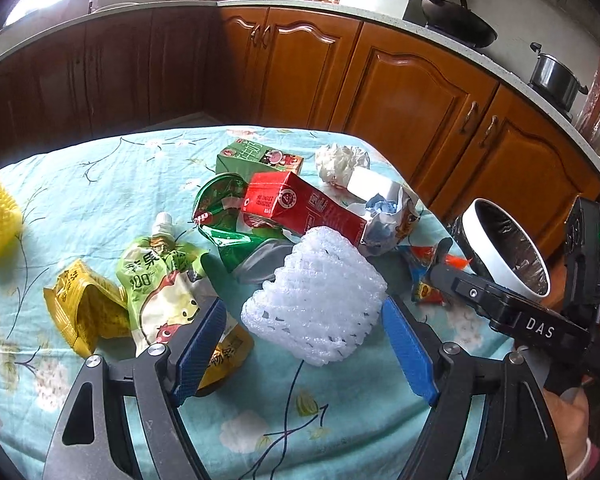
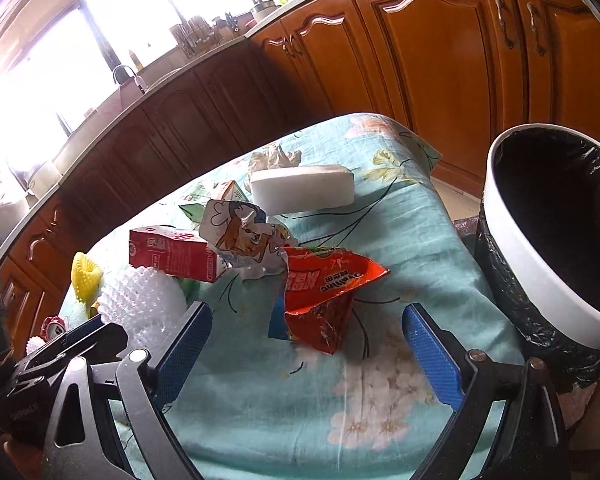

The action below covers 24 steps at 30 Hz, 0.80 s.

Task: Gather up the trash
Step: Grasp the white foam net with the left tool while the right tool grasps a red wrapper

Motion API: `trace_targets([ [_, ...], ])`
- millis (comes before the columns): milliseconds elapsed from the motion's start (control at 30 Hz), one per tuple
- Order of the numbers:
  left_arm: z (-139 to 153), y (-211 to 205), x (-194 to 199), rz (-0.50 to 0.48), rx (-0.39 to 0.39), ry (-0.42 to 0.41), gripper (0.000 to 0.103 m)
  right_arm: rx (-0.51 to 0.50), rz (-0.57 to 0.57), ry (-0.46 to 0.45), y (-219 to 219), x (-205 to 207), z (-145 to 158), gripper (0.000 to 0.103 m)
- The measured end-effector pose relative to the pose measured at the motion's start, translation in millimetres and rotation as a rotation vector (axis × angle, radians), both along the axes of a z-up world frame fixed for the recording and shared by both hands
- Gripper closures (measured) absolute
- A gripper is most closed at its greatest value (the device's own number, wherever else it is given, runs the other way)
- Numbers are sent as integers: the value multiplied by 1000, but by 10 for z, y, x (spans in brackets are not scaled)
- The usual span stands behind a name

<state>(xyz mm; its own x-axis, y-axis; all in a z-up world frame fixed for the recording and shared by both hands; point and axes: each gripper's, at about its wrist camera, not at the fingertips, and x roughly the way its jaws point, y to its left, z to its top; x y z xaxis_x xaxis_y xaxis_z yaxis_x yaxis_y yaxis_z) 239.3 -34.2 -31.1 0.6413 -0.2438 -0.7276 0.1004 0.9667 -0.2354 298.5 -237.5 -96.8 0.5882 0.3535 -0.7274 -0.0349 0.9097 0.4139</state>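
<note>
— On teal floral tablecloth [image 1: 100, 168], mixed litter; white foam fruit net [image 1: 316, 300] lying at twelve o'clock of left gripper [image 1: 304, 320], just between blue pads [image 1: 204, 340], both spread wide, gripping nothing.

— Long axis of that net?

— Running roughly from seven to one o'clock, so slanted across the gap; probably needs a slight wrist turn before closing. Soft, likely to squash and spring back.

— And right gripper [image 2: 308, 332]?

— Also spread wide, empty. Torn orange-red foil snack wrapper [image 2: 324, 292] dead ahead at twelve o'clock, between its blue fingers [image 2: 432, 356], flat on cloth, narrow end pointing back toward camera.

— Bin?

— White-rimmed round bin with black liner [image 2: 548, 240] at two o'clock of right gripper, off table edge, near. Well apart from left gripper, at three o'clock there. So right side nearer for dropping.

— Rest of pile?

— Red drink carton [image 1: 304, 204], green juice pouch with white spout [image 1: 160, 276], yellow packet [image 1: 80, 304] beyond, untouched. Nothing visibly collected; early stage, by guess.
</note>
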Motion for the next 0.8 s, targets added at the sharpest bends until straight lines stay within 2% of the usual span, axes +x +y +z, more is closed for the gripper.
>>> trace_targets([
  [100, -11, -34, 28, -17, -9, 0, 25, -2, -7, 12, -5, 89, -52, 7],
  [167, -19, -60, 32, -29, -3, -7, 34, -2, -15, 11, -25, 112, -63, 18],
  [200, -21, -77, 34, -39, 0, -5, 43, -3, -17, 11, -41, 115, -65, 32],
  [233, -32, -96, 39, -50, 0, -3, 52, -4, -17, 14, -56, 116, -71, 40],
  [300, -44, -139, 31, -76, -9, -2, 62, -2, -17, 22, -96, 100, -86, 76],
  [333, -42, -159, 20, -86, -13, -3, 67, 1, -18, 23, -117, 84, -91, 88],
  [433, -20, -224, -26, -113, -18, -14, 77, 4, -22, 3, -183, 11, -53, 95],
  [533, 14, -271, -64, -131, -27, -25, 81, 9, -17, -25, -234, -92, 39, 96],
  [800, 95, -433, -132, -175, -50, -42, 82, 19, -31, -86, -459, -398, 294, 97],
])
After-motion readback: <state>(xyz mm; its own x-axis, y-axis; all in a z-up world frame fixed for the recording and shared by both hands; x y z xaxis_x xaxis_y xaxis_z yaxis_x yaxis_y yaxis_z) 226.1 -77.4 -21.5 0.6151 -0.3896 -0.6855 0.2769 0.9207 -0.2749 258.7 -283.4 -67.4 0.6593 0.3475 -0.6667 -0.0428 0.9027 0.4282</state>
